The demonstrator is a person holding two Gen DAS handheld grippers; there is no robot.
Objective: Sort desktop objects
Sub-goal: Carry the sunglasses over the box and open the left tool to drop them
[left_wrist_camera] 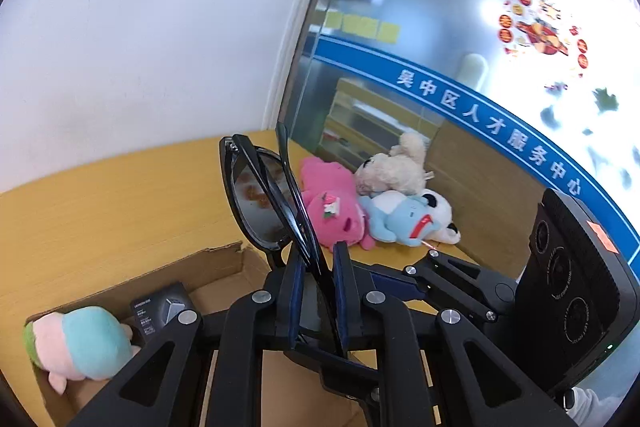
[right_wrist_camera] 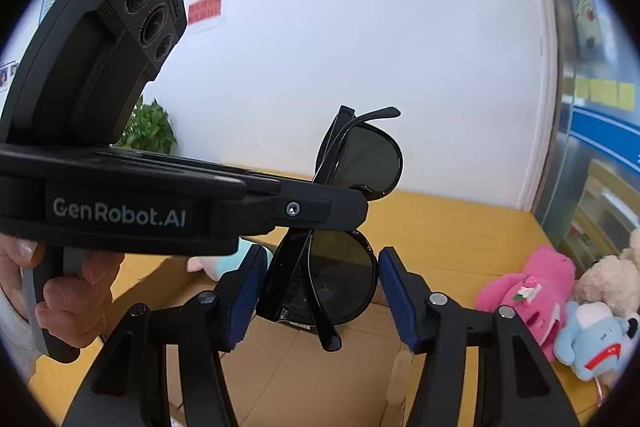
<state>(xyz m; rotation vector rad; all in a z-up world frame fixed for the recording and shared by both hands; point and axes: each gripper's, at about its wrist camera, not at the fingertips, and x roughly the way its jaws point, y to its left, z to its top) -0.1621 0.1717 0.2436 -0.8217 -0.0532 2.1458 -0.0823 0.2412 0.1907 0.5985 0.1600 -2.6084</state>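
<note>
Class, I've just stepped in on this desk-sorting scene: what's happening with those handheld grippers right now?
A person holds a gripper in each hand over a yellow desk. The left gripper is shut on folded black sunglasses, held up above an open cardboard box that already holds a pastel plush and a small dark packet. The right gripper is open, its pads either side of the sunglasses, not touching. Three plush toys lie against the desk's far side.

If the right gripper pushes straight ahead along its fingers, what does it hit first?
Most likely the black sunglasses, which hang right in front of the open right gripper, pinched by the left gripper. Depth is hard to judge; they may already sit partly between its fingers.
</note>
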